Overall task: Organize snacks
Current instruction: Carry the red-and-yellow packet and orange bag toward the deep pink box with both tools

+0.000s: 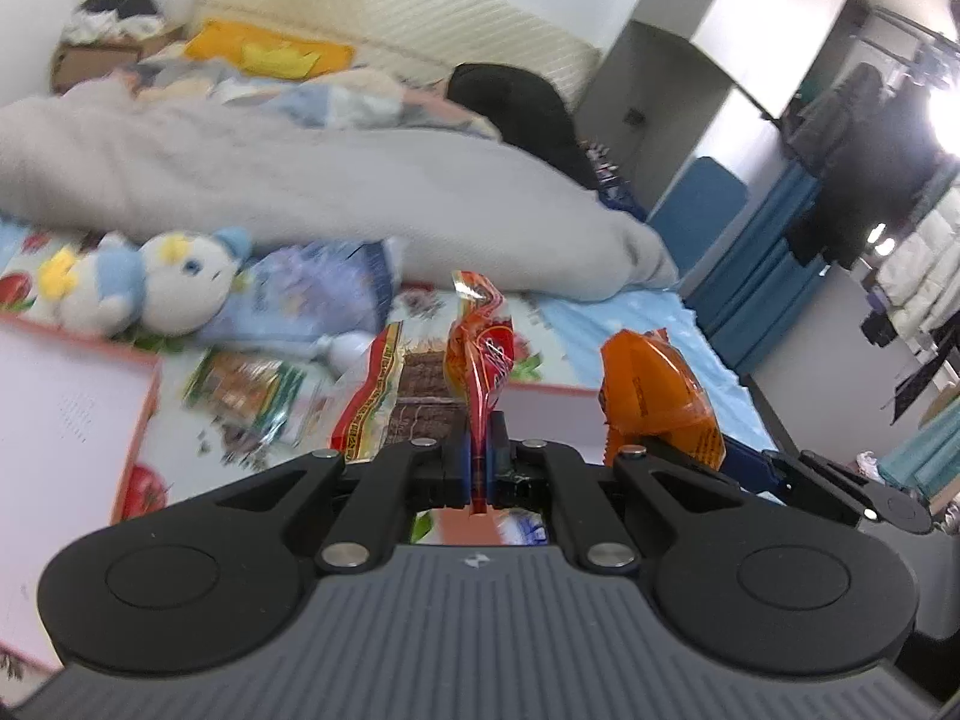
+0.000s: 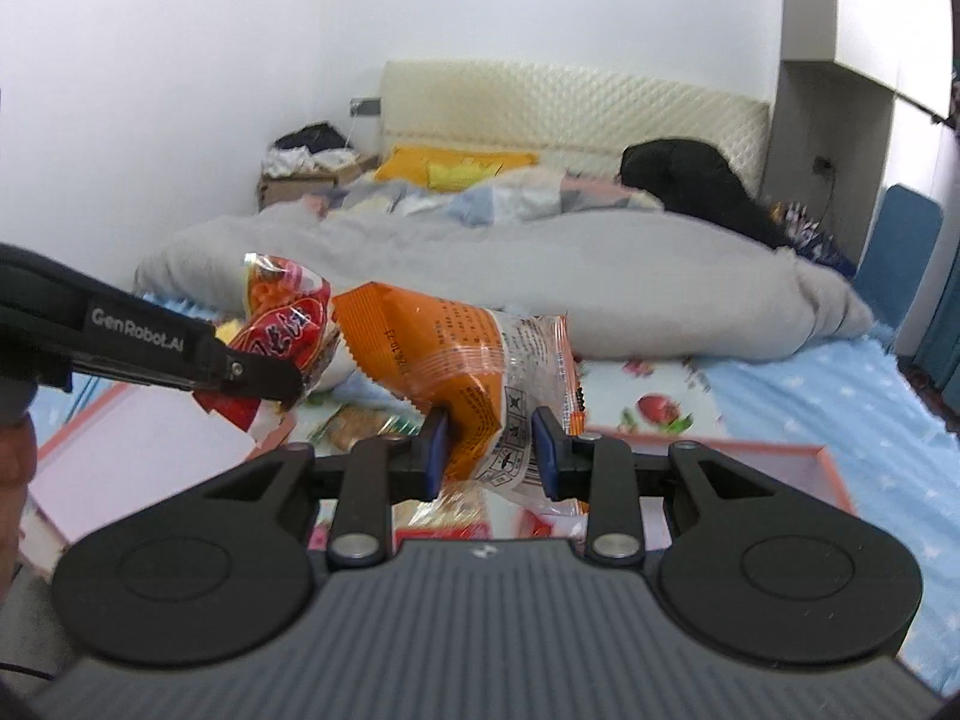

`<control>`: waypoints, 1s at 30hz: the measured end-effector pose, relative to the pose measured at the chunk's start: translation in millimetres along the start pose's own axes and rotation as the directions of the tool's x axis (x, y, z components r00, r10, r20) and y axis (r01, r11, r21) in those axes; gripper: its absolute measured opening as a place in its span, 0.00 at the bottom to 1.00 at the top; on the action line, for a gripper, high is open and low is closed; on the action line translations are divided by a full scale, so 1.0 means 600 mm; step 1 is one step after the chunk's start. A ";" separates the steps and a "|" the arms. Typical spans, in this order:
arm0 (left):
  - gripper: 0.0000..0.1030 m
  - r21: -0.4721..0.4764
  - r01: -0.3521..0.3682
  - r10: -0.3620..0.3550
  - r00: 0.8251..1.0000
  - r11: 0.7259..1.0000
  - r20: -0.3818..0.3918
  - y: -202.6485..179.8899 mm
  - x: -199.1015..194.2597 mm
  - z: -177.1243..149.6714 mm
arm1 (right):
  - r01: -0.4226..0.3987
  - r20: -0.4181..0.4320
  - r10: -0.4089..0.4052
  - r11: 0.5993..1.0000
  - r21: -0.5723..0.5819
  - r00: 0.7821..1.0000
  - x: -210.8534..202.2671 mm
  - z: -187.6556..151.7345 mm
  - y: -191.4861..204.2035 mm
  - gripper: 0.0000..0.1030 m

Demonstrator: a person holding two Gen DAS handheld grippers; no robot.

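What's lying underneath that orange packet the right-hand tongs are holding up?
Below the orange packet, a pink-rimmed box rests on the bed sheet, and more snack packets lie on the sheet beside it. The tongs and packet hide what lies directly under them.

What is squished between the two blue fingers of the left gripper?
A thin red snack packet is pinched between the left gripper fingers, sticking up. The left wrist view shows it best.

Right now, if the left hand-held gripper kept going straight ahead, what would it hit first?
Probably the grey duvet heaped across the bed; the left hand-held gripper, shut on a red snack packet, points over the pink-rimmed box. Depth is unclear.
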State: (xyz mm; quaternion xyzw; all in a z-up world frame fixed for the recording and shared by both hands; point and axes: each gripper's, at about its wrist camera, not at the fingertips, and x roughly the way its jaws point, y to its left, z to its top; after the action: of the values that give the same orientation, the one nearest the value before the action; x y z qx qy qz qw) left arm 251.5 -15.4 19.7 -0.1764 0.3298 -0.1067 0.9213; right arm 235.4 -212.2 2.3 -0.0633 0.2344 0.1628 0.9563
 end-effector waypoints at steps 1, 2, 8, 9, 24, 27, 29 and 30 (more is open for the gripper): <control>0.05 0.009 0.007 -0.007 1.000 1.000 0.005 -0.012 0.001 0.006 | 0.006 0.009 -0.006 1.000 0.002 1.000 -0.002 0.006 -0.007 0.32; 0.05 0.017 0.016 -0.016 1.000 1.000 0.008 -0.024 0.003 0.012 | 0.014 0.016 -0.014 1.000 0.004 1.000 -0.004 0.010 -0.016 0.32; 0.05 0.049 0.051 -0.051 0.999 0.997 -0.008 -0.085 0.039 0.027 | 0.063 0.023 -0.064 0.998 0.030 0.998 -0.007 0.015 -0.073 0.32; 0.05 0.054 0.055 -0.054 0.998 0.997 -0.017 -0.094 0.049 0.027 | 0.074 0.015 -0.074 0.997 0.039 0.997 -0.004 0.012 -0.084 0.32; 0.05 0.132 0.070 -0.031 0.960 0.989 -0.277 -0.160 0.257 -0.051 | 0.186 -0.223 -0.153 0.973 0.136 0.963 0.070 -0.103 -0.190 0.32; 0.05 0.143 0.064 -0.016 0.948 0.988 -0.316 -0.161 0.287 -0.064 | 0.196 -0.273 -0.148 0.968 0.158 0.951 0.084 -0.130 -0.202 0.32; 0.05 0.150 0.067 -0.013 0.942 0.986 -0.336 -0.163 0.297 -0.071 | 0.199 -0.300 -0.144 0.966 0.162 0.943 0.090 -0.143 -0.206 0.32; 0.05 0.151 0.069 -0.013 0.939 0.986 -0.343 -0.164 0.300 -0.075 | 0.199 -0.311 -0.140 0.966 0.166 0.940 0.091 -0.150 -0.207 0.32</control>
State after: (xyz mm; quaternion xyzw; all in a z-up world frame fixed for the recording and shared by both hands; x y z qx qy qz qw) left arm 351.5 -173.3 -76.3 -0.0873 0.4709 -0.1812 0.8589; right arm 285.1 -331.4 -97.2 -0.0129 0.3836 0.0443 0.9223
